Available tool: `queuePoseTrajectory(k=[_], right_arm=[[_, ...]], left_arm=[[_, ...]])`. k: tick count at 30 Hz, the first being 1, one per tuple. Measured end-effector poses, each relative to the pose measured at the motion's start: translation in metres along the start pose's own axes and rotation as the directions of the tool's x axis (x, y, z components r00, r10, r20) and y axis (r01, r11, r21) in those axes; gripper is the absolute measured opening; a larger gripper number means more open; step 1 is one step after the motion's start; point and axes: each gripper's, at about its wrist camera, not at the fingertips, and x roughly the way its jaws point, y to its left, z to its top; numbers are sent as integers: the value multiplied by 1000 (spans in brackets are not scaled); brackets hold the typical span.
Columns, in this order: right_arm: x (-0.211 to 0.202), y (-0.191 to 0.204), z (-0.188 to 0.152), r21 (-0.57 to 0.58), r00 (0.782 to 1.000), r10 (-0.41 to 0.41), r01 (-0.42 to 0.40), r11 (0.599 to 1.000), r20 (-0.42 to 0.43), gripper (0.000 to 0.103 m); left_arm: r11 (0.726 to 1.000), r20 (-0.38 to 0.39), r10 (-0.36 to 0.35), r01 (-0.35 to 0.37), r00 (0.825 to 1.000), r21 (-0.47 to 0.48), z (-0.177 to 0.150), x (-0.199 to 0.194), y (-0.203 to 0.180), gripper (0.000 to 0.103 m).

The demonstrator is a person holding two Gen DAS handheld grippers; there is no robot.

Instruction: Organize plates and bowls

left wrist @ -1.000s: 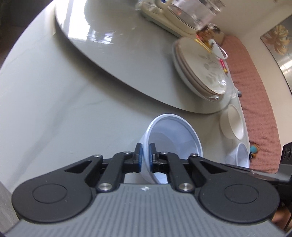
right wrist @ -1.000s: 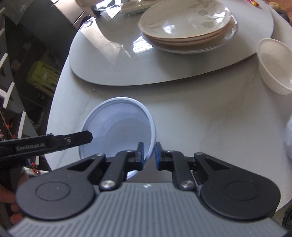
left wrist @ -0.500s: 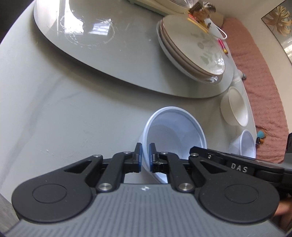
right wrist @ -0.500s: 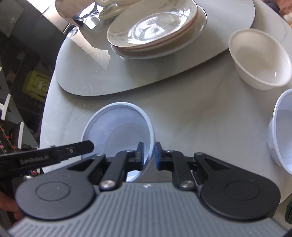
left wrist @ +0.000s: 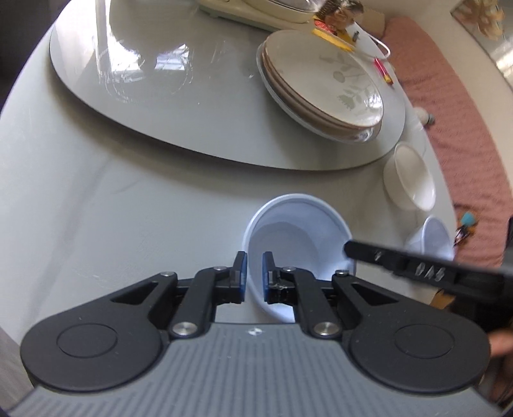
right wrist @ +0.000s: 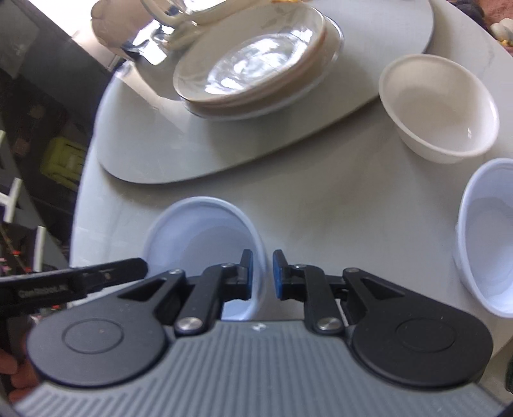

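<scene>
A pale blue plastic bowl is held by both grippers over the grey table. My left gripper is shut on its left rim. My right gripper is shut on its right rim, and the bowl shows left of its fingers. A second blue bowl sits at the right table edge. A white bowl stands beyond it. A stack of cream plates rests on the grey turntable; the stack also shows in the left wrist view.
A white appliance with a glass jug stands behind the plates. Small packets and a red pen lie at the far side. A pink couch runs past the table's right edge. Dark shelving lies to the left.
Both grippers have carried the blue bowl to the right, toward the white and second blue bowls. The grip on the rim is unchanged.
</scene>
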Motion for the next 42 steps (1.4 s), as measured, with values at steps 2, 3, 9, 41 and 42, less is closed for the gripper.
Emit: queuePoseTrajectory(k=[2,3,9,41,42], right_arm=[[-6,1,3,-9,1000,-14,14,1000,12,17],[-10,1,5,-15,1000,-12,12,1000,20,17],[-49,13,11,-70,994,-12,20,997,113,17],[-214,111,-9,-255,918,-74,185,949,390,17],[-215,109,-7,-255,917,-75,187,949,391,17]], left_arm=[[1000,-7,4,-4,1000,-5,-1,-4,2,10],[1000,-7,4,-4,1000,-9,-2,-8,3,10],[1000,58,15,-14,998,-25,-3,-48,1,10],[993,374,-7,-38,927,113,-24,-242,-74,10],[993,377,-5,-41,926,112,-23,-239,-77,10]])
